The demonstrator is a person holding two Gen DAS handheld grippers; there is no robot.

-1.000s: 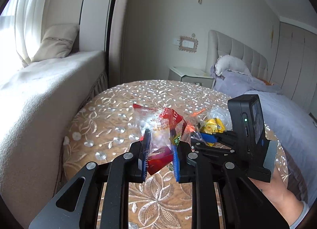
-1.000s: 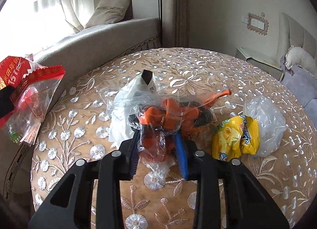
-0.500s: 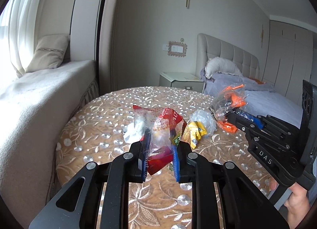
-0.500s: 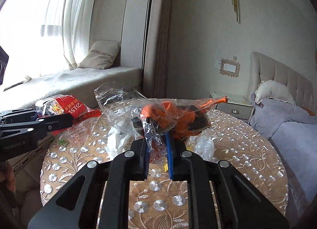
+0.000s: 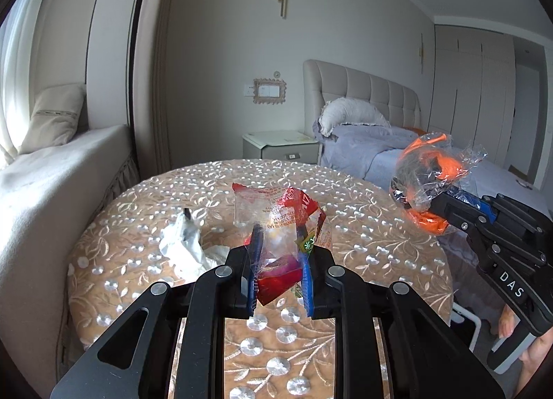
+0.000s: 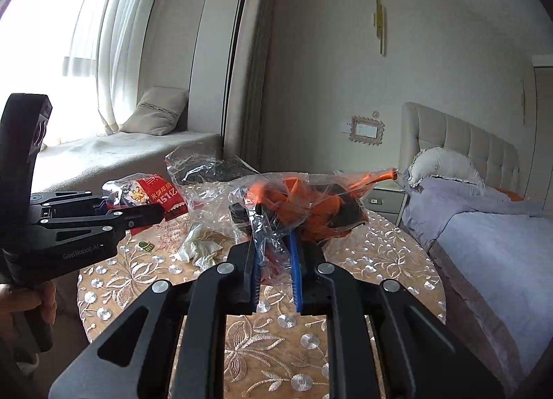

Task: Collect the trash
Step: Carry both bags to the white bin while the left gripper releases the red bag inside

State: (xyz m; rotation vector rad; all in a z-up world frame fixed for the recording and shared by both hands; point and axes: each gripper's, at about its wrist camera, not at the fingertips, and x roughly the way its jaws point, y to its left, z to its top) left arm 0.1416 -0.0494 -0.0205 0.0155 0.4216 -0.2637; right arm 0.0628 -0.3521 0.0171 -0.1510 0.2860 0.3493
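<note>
Above a round table point(image 5: 380, 236) draped in a tan cloth embroidered with silver leaves and discs, two hand-held grippers each carry a piece of trash. The left gripper point(image 5: 280, 260) has its jaws drawn nearly together on a red and clear snack wrapper point(image 5: 276, 212), held clear of the cloth. The right gripper point(image 6: 273, 254), to its right and also raised, has its jaws closed tight on a clear plastic bag with orange and black contents point(image 6: 311, 205). A crumpled white tissue point(image 5: 183, 243) lies on the cloth, left of the red wrapper. Left of the table stands a window seat point(image 5: 52, 171) with a beige cushion point(image 5: 52, 115) under sheer curtains point(image 6: 114, 36). Behind the table are a white nightstand point(image 5: 280, 145) and a bed point(image 5: 373, 150) with a tufted headboard, lavender bedding and a pale pillow.
</note>
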